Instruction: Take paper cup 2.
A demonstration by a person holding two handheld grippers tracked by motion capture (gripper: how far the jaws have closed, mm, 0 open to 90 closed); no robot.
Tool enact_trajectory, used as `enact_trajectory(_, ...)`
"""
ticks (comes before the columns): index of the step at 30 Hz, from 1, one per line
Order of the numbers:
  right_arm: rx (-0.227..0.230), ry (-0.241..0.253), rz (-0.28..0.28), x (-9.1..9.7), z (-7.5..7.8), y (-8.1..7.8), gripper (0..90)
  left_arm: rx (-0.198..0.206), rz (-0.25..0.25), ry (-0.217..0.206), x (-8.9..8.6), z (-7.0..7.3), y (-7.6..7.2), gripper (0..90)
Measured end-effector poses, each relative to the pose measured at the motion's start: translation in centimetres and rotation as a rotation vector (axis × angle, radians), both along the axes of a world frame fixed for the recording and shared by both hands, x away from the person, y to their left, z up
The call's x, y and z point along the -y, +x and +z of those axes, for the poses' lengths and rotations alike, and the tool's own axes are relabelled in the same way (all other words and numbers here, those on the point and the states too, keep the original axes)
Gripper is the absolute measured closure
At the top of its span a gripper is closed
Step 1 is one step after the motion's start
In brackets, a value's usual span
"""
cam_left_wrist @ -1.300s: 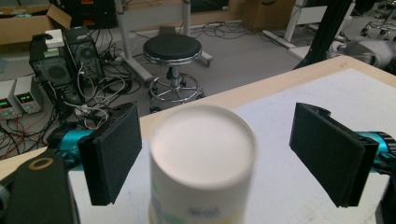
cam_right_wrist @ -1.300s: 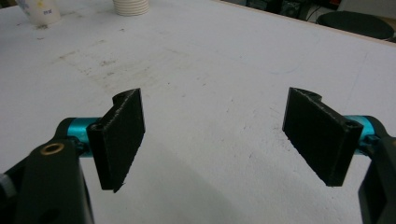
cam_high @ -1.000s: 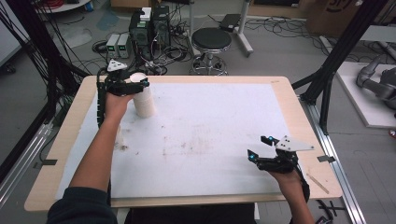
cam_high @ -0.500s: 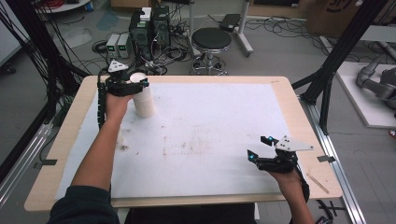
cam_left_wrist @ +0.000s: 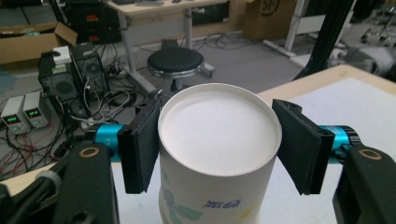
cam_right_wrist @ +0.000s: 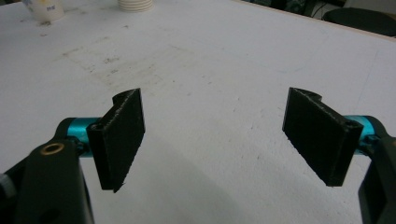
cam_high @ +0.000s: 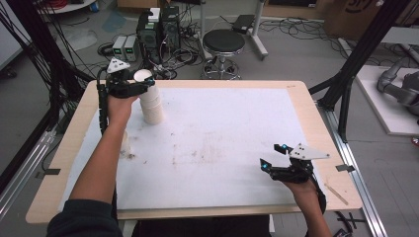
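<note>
Left gripper [cam_high: 141, 85] at the table's [cam_high: 296, 94] far-left corner: jaws have just been closing and now clamp the top paper cup [cam_left_wrist: 218, 154] of the cup stack [cam_high: 151, 106]. Its base is cut off in the left gripper view. A second cup [cam_high: 124, 143] is half hidden behind the left forearm. Right gripper [cam_high: 272, 158], near-right, jaws wide apart over bare white table.

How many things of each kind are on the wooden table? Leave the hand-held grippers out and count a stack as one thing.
Stack of paper cups: 1
Single paper cup, standing apart: 1
White mat: 1
Total: 3
</note>
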State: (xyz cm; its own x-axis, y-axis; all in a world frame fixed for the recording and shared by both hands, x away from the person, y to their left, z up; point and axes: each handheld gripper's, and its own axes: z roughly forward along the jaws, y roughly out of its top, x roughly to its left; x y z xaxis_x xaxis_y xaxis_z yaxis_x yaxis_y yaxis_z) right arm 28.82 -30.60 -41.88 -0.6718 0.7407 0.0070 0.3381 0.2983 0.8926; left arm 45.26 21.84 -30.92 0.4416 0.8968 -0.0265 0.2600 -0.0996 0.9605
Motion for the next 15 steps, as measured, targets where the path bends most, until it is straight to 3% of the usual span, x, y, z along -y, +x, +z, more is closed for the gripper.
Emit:
enact_trajectory(11, 0.000, 0.001, 0.007, -0.3, 0.0, 0.1, 21.6, 0.104, 0.005, -0.044, -0.7, 3.6, -2.3, 36.6)
enact_trajectory(15, -0.003, 0.002, 0.008, -0.4, 0.0, 0.2, 21.6, 0.128, -0.027, -0.059, -0.7, 4.6, -2.9, 36.9)
